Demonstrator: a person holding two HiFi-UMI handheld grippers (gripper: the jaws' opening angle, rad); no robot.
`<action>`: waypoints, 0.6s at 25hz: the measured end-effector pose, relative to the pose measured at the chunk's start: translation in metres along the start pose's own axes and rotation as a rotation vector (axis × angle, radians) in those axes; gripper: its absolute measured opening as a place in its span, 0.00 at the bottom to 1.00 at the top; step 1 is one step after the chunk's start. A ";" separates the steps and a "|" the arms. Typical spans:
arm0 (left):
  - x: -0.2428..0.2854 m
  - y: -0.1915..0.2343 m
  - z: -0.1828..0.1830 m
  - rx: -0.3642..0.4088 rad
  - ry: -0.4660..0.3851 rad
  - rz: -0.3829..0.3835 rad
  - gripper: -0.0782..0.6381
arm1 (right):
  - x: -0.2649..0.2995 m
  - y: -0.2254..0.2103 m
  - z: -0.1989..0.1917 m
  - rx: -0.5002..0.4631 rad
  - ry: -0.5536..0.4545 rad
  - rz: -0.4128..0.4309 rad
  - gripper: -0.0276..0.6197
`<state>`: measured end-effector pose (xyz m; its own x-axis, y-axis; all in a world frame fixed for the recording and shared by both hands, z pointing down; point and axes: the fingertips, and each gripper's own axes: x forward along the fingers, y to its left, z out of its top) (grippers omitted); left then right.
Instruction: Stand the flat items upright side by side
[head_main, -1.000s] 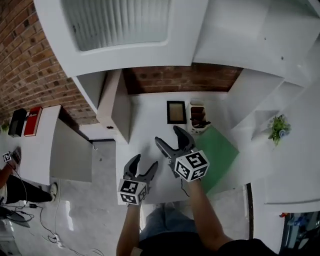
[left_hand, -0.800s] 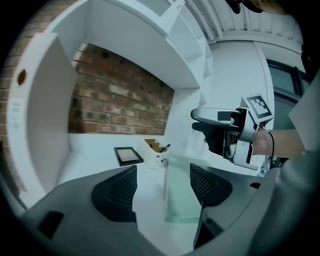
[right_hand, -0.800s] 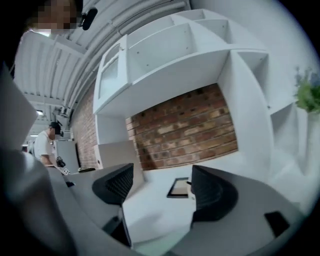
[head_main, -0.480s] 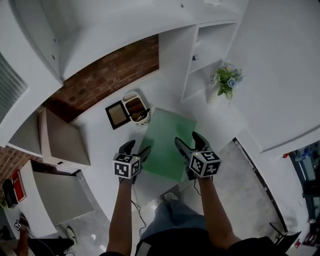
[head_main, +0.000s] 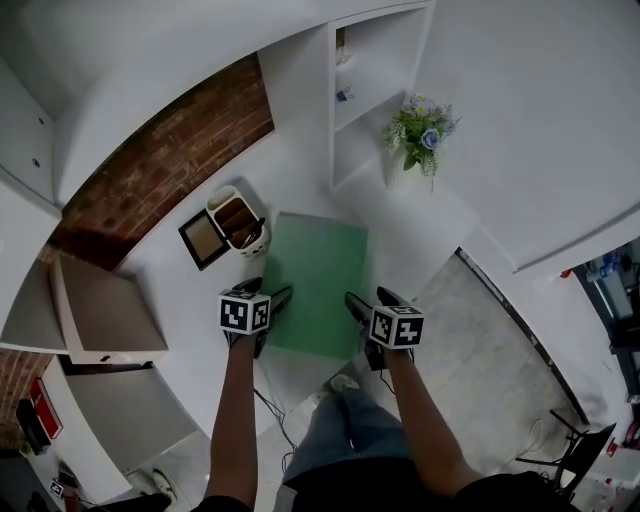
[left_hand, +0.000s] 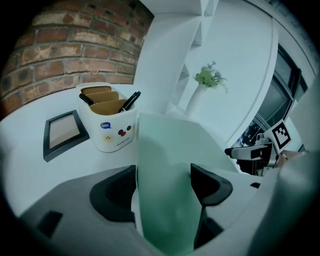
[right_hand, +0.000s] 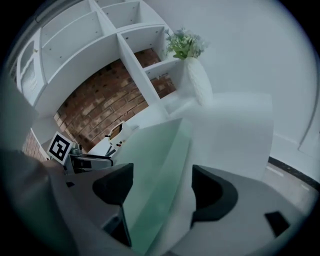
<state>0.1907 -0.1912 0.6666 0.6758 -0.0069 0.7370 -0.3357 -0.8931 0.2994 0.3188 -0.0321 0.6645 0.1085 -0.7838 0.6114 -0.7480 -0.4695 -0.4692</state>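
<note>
A flat green board (head_main: 318, 275) lies on the white table (head_main: 420, 235). My left gripper (head_main: 268, 296) is at its near left corner and my right gripper (head_main: 372, 300) at its near right corner. In the left gripper view the green board (left_hand: 170, 175) runs between the spread jaws of my left gripper (left_hand: 162, 182), which is open. The right gripper view shows the board (right_hand: 155, 165) close to the left jaw of my right gripper (right_hand: 160, 185), also open, with a gap on the other side. A dark picture frame (head_main: 202, 240) lies flat farther back on the left.
A white holder (head_main: 240, 222) with pens and brown items stands between the frame and the board. A vase of flowers (head_main: 420, 130) is at the back right beside white shelves (head_main: 370, 60). A brick wall (head_main: 160, 160) is behind. Floor (head_main: 500, 340) lies to the right.
The head view has swung round. Both grippers have moved forward from the table's near edge to the near corners of the green board, which now lies between their jaws.
</note>
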 end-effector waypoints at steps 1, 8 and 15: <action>0.002 0.001 -0.001 -0.007 0.010 -0.007 0.56 | 0.004 0.001 -0.003 0.003 0.010 0.002 0.60; 0.008 0.002 -0.005 -0.072 0.038 -0.069 0.56 | 0.024 0.004 -0.012 -0.008 0.075 0.004 0.60; 0.006 0.002 -0.003 -0.101 0.012 -0.073 0.56 | 0.024 0.009 -0.008 0.002 0.069 0.027 0.56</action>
<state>0.1923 -0.1917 0.6737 0.6929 0.0624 0.7183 -0.3509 -0.8411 0.4116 0.3091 -0.0514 0.6800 0.0423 -0.7664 0.6410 -0.7490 -0.4489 -0.4873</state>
